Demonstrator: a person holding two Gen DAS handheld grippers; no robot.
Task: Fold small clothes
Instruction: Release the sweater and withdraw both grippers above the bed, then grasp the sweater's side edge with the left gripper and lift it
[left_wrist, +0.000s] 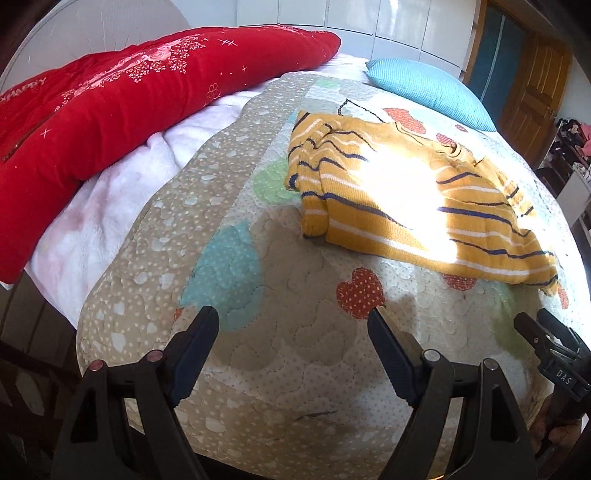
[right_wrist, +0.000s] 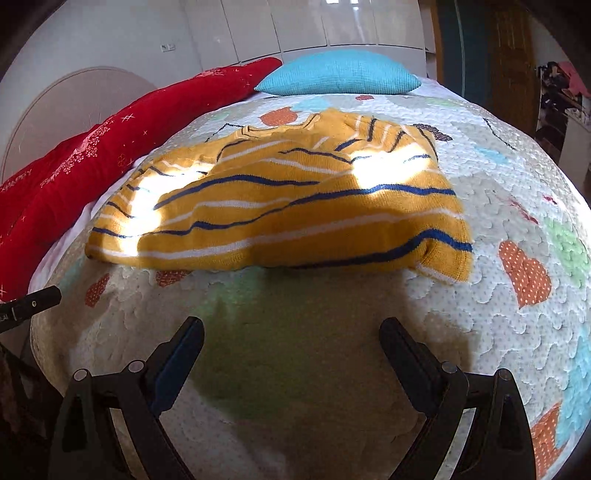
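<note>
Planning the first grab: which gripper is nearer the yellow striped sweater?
Right. The right gripper faces the yellow striped sweater straight on, just short of its near hem. The left gripper sits off its left corner, farther back.

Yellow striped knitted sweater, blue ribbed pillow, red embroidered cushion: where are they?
Yellow striped knitted sweater (right_wrist: 295, 214): right wrist view, middle of body.
Blue ribbed pillow (right_wrist: 338, 74): right wrist view, centre.
Red embroidered cushion (left_wrist: 129, 96): left wrist view, middle.
</note>
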